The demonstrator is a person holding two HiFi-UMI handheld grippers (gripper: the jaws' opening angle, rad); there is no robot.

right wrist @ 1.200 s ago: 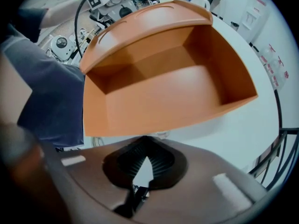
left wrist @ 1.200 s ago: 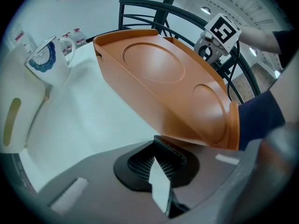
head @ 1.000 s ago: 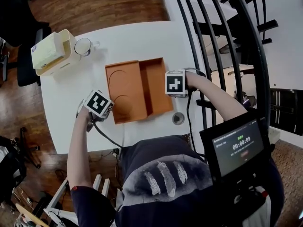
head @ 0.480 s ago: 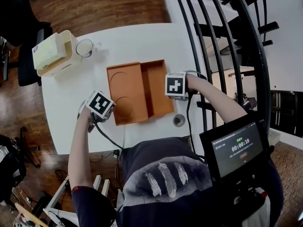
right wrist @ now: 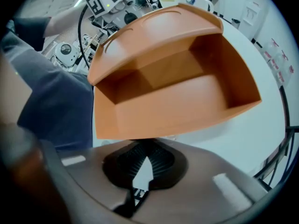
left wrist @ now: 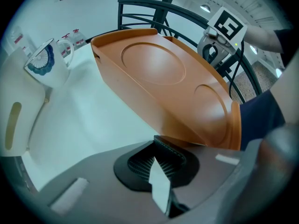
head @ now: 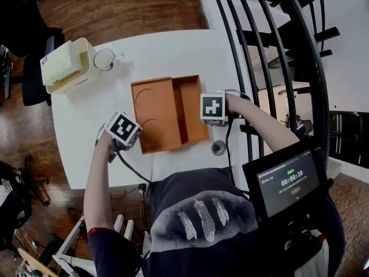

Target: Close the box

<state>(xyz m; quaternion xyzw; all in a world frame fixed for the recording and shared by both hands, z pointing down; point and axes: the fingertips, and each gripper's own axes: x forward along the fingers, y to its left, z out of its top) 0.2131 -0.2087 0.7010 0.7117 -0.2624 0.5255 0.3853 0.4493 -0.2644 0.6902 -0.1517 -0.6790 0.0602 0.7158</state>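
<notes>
Head view showed the orange box (head: pixel 193 103) mid-table (head: pixel 144 51), long axis running front to back. Its open lid (head: pixel 154 111) lay on the side of my left claw (head: pixel 138 133), pressed together empty at the lid's edge. My right claw (head: pixel 203 113), likewise empty, met the box's right wall.

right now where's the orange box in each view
Head view: orange box at mid-table, its lid at picture left.
Left gripper view: orange box fills the upper middle, lid side nearest the camera.
Right gripper view: orange box fills the centre, open tray nearest, lid behind.
Shared landmark: the white table beneath it.
</notes>
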